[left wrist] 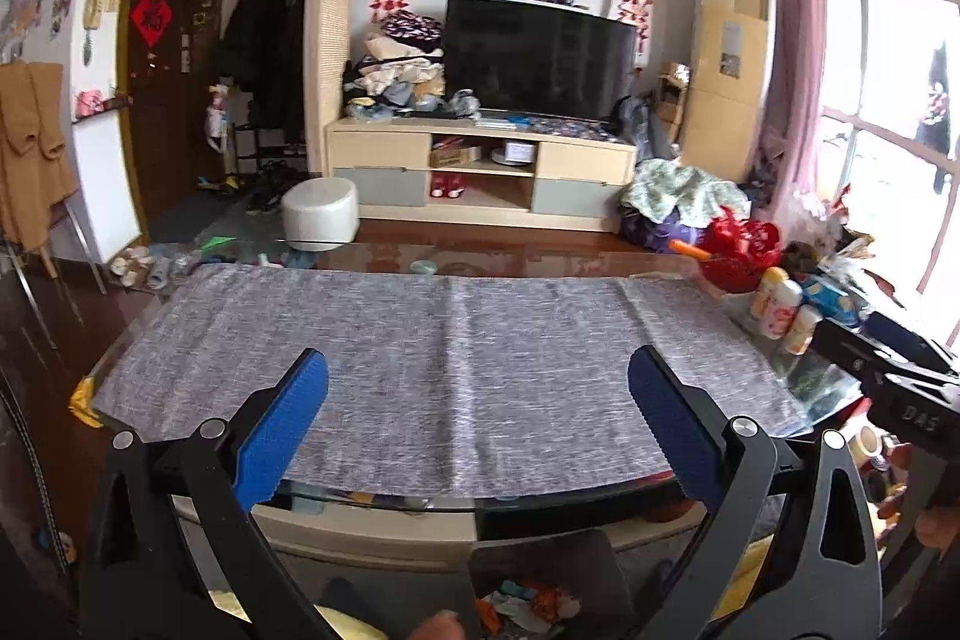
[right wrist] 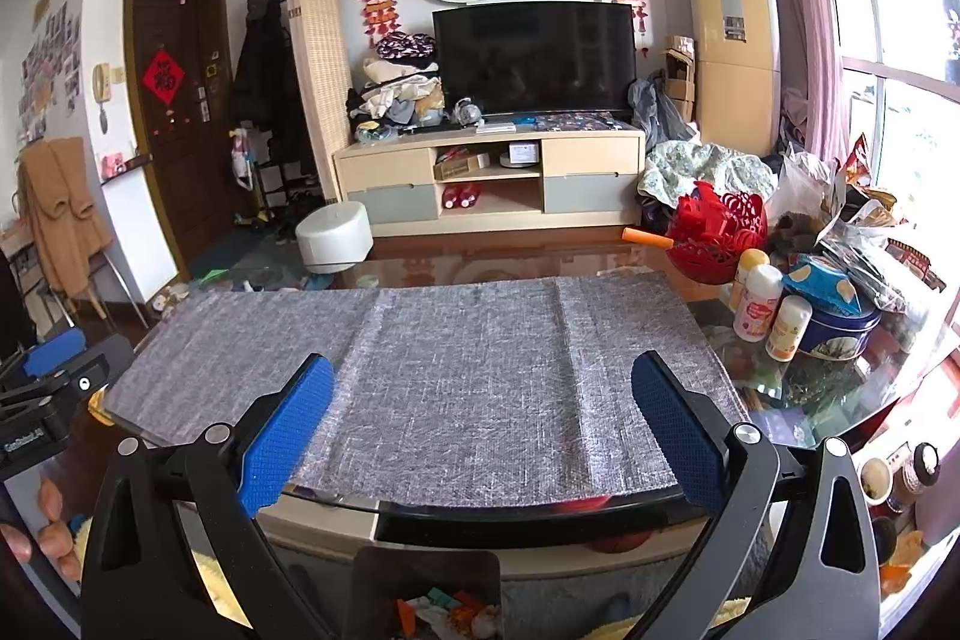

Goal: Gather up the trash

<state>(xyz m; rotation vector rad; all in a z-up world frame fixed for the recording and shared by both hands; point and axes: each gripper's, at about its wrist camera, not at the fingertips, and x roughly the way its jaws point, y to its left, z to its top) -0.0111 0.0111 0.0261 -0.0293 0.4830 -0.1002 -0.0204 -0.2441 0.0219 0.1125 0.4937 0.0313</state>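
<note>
On the far left, brown garments hang [right wrist: 60, 214] beside a dark door [right wrist: 174, 100]. A white round stool [right wrist: 335, 235] stands on the floor in front of a pale cabinet [right wrist: 489, 178] that carries a dark television [right wrist: 534, 64] and a heap of folded clothes [right wrist: 399, 91].

Nearer, a glass table [right wrist: 780, 400] bears a grey mat [right wrist: 420, 382] whose long side runs left to right; the mat's surface is bare.

The left gripper [left wrist: 478, 382] hangs over the mat's near edge with its blue pads [left wrist: 282, 430] spread wide apart and nothing between them. The right gripper [right wrist: 482, 382] hangs likewise, its blue pads [right wrist: 285, 430] wide apart and holding nothing. Each gripper shows at the edge of the other's view, side by side.

Low in both views, below the table's near edge and between the gripper arms, lies a small heap of crumpled scraps [right wrist: 447, 610] in orange, white and green; it is a loose pile with no clear long axis, and what it lies in cannot be told.

To the right of the mat, a red openwork basket [right wrist: 720, 232] stands at the table's far corner, with an orange stick [right wrist: 645, 236] just beside it. Three small bottles [right wrist: 759, 304] stand near a blue round tin [right wrist: 840, 328], and crinkled plastic bags [right wrist: 864, 244] crowd behind them. A tall cream air conditioner [right wrist: 732, 34] and a pink curtain [right wrist: 798, 10] stand by the window.
</note>
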